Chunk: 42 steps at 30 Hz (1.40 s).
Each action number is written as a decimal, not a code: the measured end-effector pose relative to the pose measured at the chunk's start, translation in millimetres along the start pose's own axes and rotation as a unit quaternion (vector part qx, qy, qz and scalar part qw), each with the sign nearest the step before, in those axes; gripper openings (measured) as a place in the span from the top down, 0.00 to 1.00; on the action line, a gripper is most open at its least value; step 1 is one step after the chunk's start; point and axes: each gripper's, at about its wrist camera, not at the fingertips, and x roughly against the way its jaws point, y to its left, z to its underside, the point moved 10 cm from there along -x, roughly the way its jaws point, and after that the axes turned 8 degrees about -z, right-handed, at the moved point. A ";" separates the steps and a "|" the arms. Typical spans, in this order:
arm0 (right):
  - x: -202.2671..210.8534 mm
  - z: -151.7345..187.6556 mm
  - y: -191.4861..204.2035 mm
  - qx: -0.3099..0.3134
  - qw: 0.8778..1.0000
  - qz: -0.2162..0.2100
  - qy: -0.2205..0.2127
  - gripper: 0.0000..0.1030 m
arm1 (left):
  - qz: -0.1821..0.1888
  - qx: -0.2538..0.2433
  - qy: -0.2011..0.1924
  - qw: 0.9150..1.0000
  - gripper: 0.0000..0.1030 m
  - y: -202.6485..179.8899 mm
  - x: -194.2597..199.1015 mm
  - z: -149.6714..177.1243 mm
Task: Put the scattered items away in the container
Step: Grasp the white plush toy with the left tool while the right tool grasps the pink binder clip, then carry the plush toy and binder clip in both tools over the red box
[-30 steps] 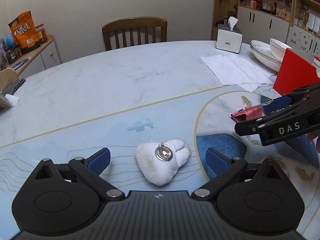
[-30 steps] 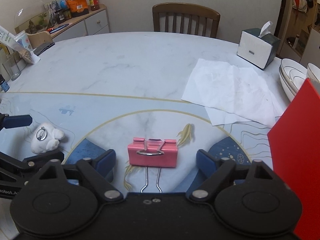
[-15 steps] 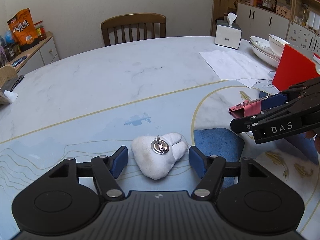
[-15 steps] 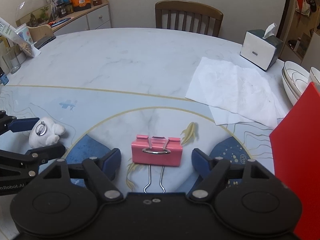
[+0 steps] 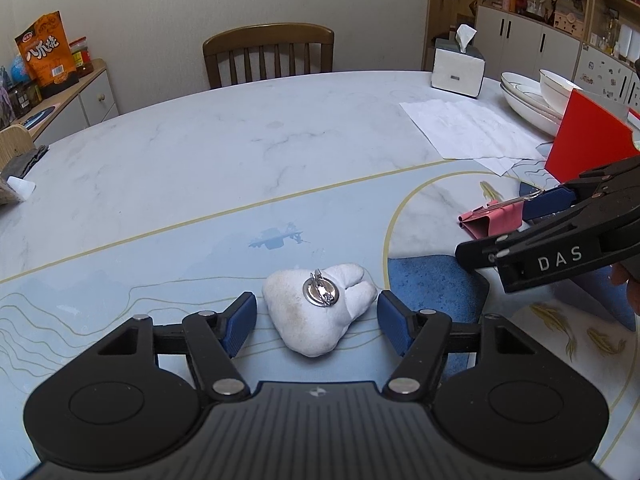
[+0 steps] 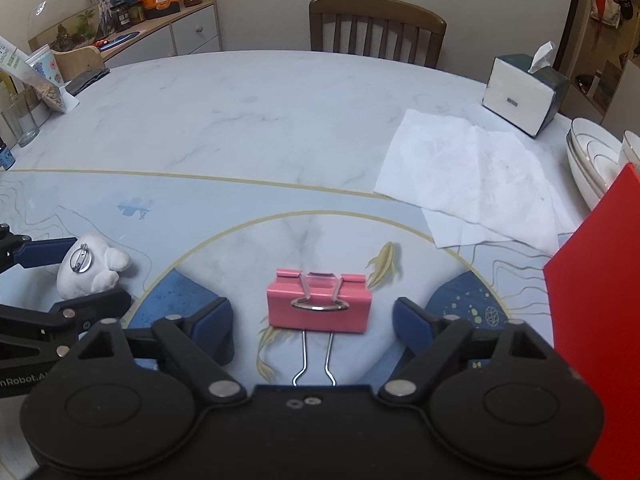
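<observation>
Straddling the white brooch (image 5: 320,312) with small gaps either side, the left gripper (image 5: 316,320) is spread; the right gripper (image 6: 312,324), jaws opening, flanks the pink clip (image 6: 320,306), red box (image 6: 596,300) crowding its right.

A: Soft, even indoor light falls over the marble table (image 5: 224,152); faint shadows, no harsh glare.

B: Both fisheye views stay sharp at centre; edges bow heavily; the right view's top corners darken.
</observation>
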 end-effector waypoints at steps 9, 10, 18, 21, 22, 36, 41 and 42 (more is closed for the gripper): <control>5.0 -3.4 0.2 -0.005 1.000 -0.005 -0.004 0.53 | 0.000 -0.005 0.002 1.000 0.46 -2.0 1.6 -1.1; 5.8 -3.3 -0.3 -0.011 1.000 -0.010 -0.003 0.53 | -0.001 -0.007 0.002 1.000 0.46 -2.4 2.2 -1.5; 21.2 1.7 -1.1 -0.020 1.000 -0.007 -0.005 0.53 | 0.002 -0.014 0.006 1.000 0.54 -7.4 10.7 -3.5; 32.1 2.8 -0.5 -0.018 1.000 -0.004 -0.008 0.53 | 0.007 -0.016 0.003 1.000 0.55 -12.6 19.0 -5.1; 36.3 3.2 -0.2 -0.018 1.000 -0.006 -0.009 0.53 | 0.009 -0.016 0.002 1.000 0.55 -14.3 22.1 -5.9; 111.3 15.7 -9.4 -0.028 0.999 -0.004 -0.037 0.53 | 0.049 -0.027 -0.027 0.998 0.55 -54.8 85.7 -31.3; 137.1 23.7 -14.6 -0.027 0.999 -0.004 -0.046 0.53 | 0.066 -0.035 -0.033 0.997 0.55 -75.7 107.8 -37.2; 142.6 25.0 -16.4 -0.027 0.998 -0.003 -0.048 0.53 | 0.070 -0.036 -0.035 0.996 0.55 -80.3 111.4 -38.8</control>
